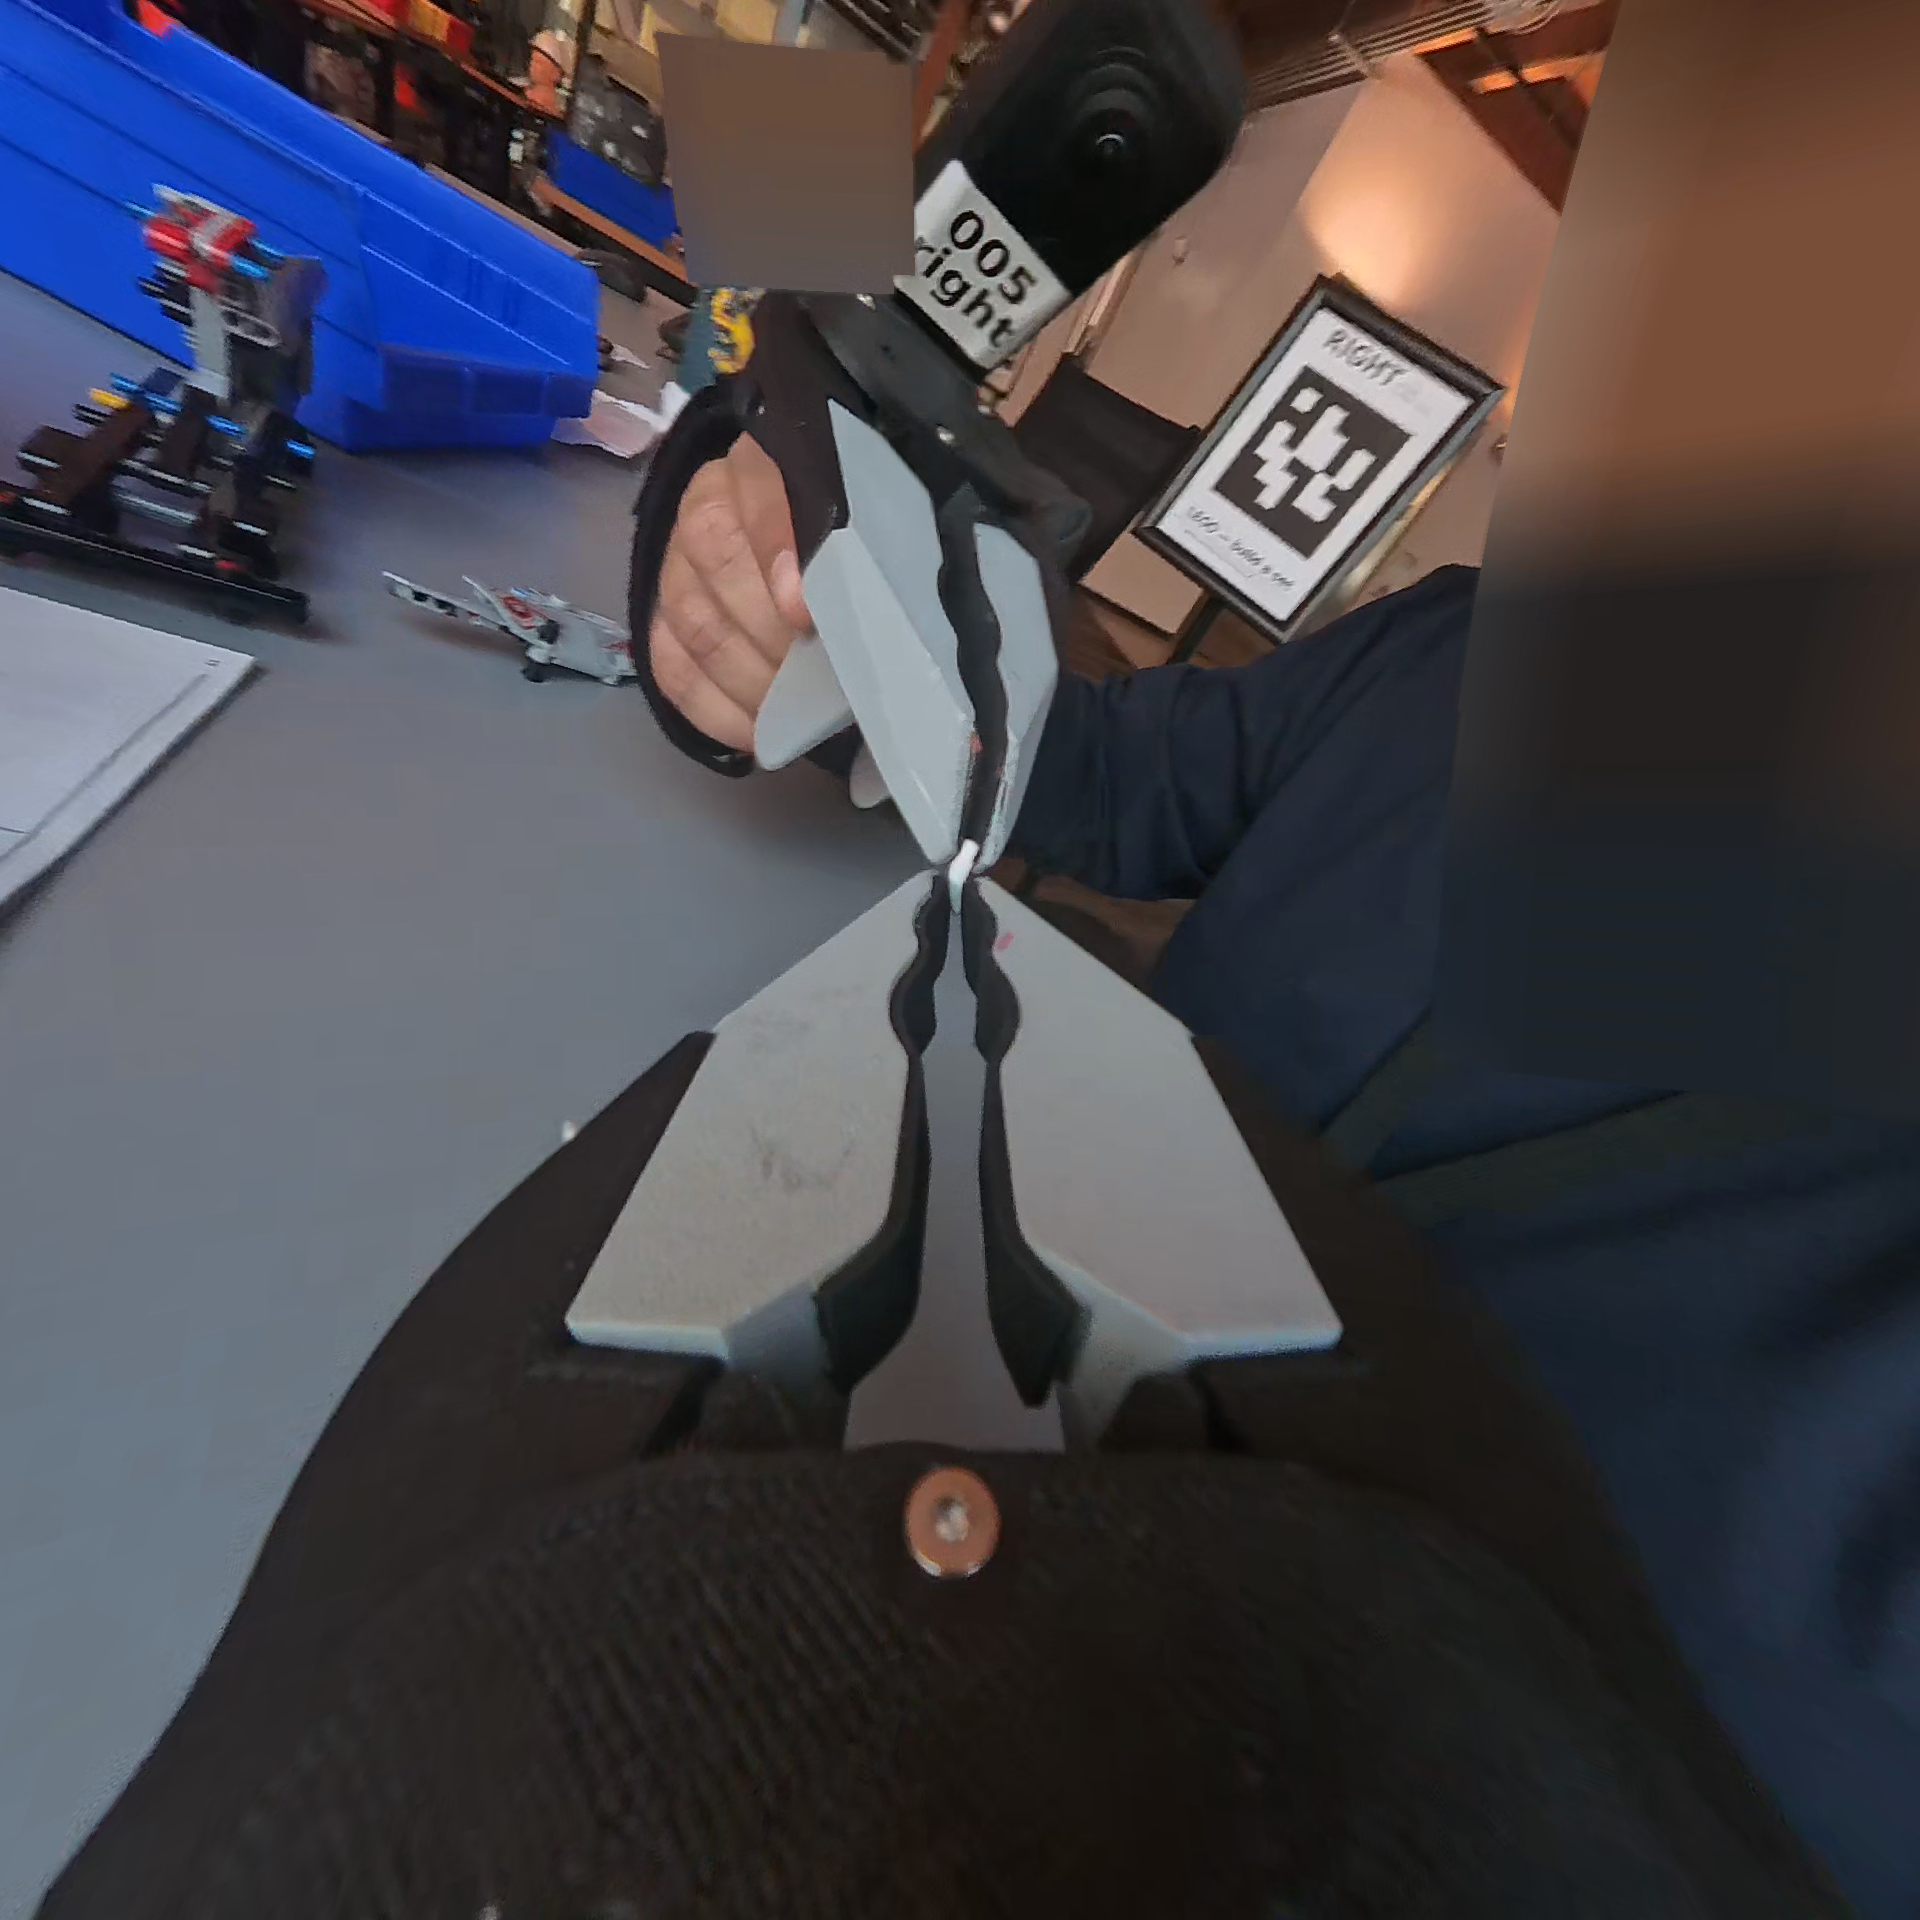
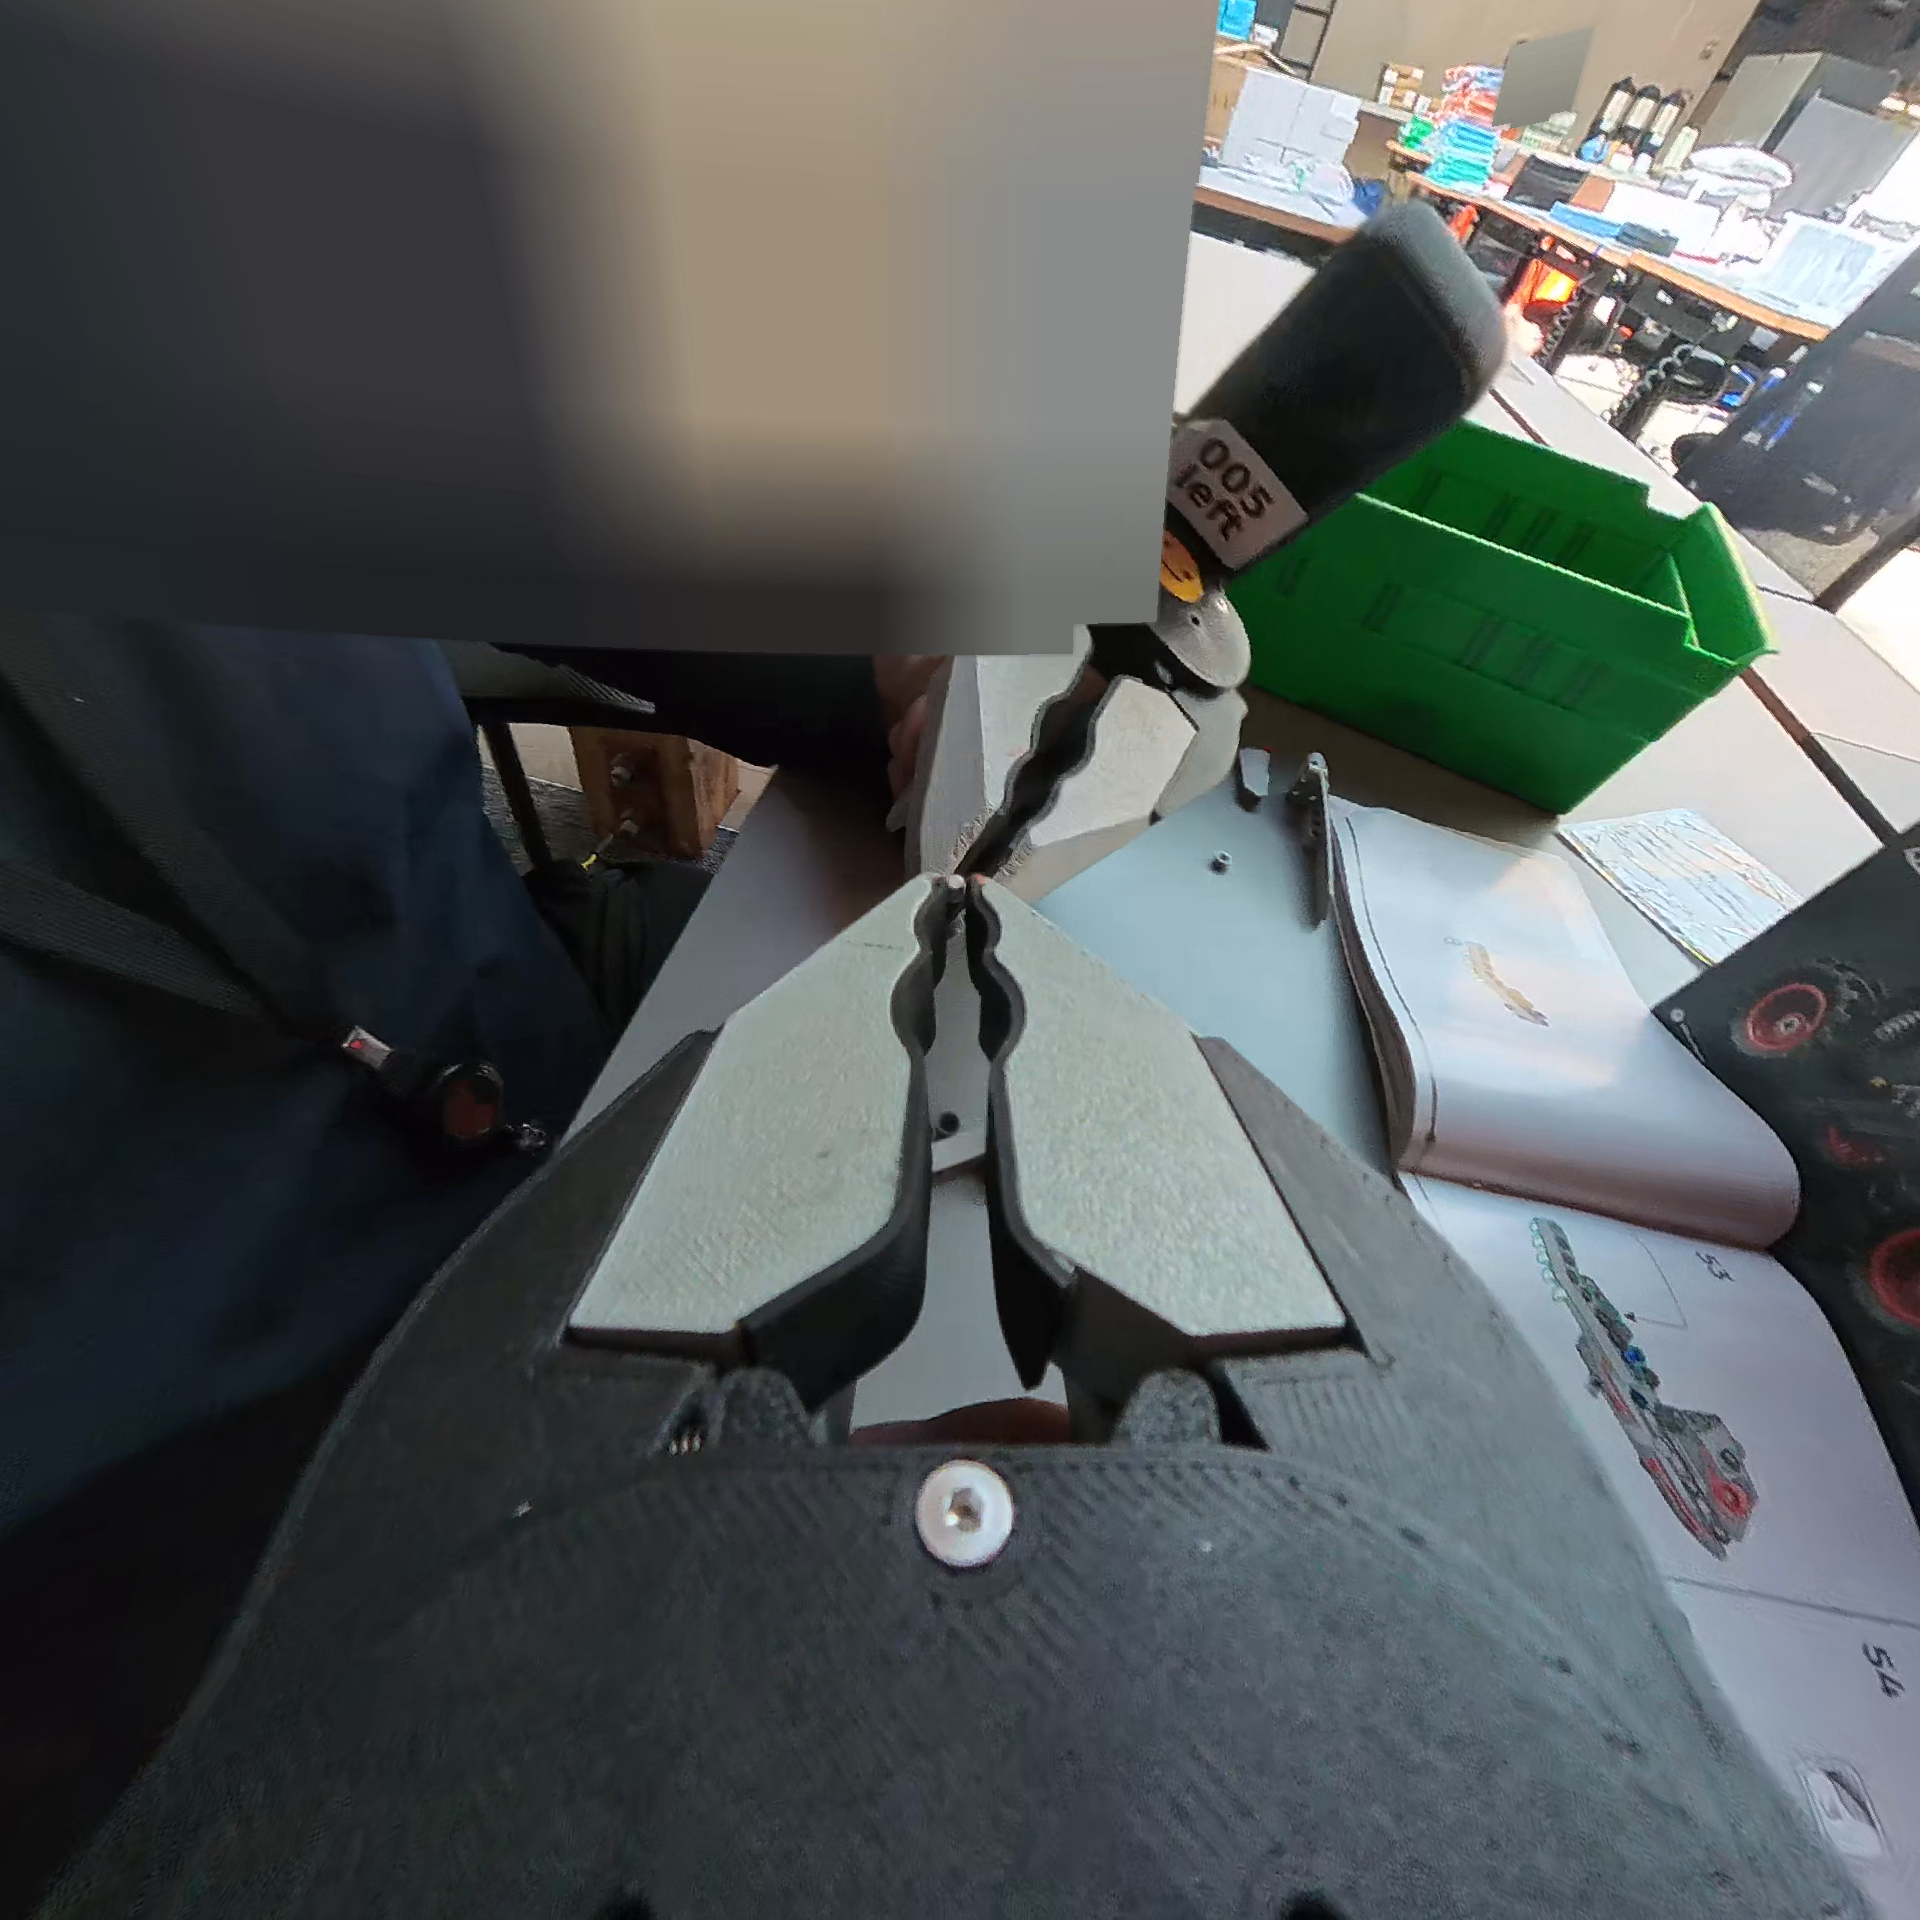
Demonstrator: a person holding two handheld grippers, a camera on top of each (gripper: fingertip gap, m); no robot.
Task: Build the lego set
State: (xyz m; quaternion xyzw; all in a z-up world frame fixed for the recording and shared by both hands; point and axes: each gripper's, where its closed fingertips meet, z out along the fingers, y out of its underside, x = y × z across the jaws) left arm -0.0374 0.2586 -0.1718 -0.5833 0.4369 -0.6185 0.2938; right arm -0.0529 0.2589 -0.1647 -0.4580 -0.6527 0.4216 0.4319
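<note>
Left hand-held gripper (image 1: pixel 956 902) pinches white piece (image 1: pixel 963 860); right hand-held gripper (image 1: pixel 977 821) opposite.

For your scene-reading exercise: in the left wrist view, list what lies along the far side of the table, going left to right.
Partly built lego model → blue bin → small grey lego assembly → right gripper → framed marker sign.

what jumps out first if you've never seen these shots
The left gripper and right gripper meet tip to tip in mid-air, both pinching one tiny white piece. Behind, a half-built lego model stands before a blue bin; a green bin sits beyond the open instruction booklet.
</note>
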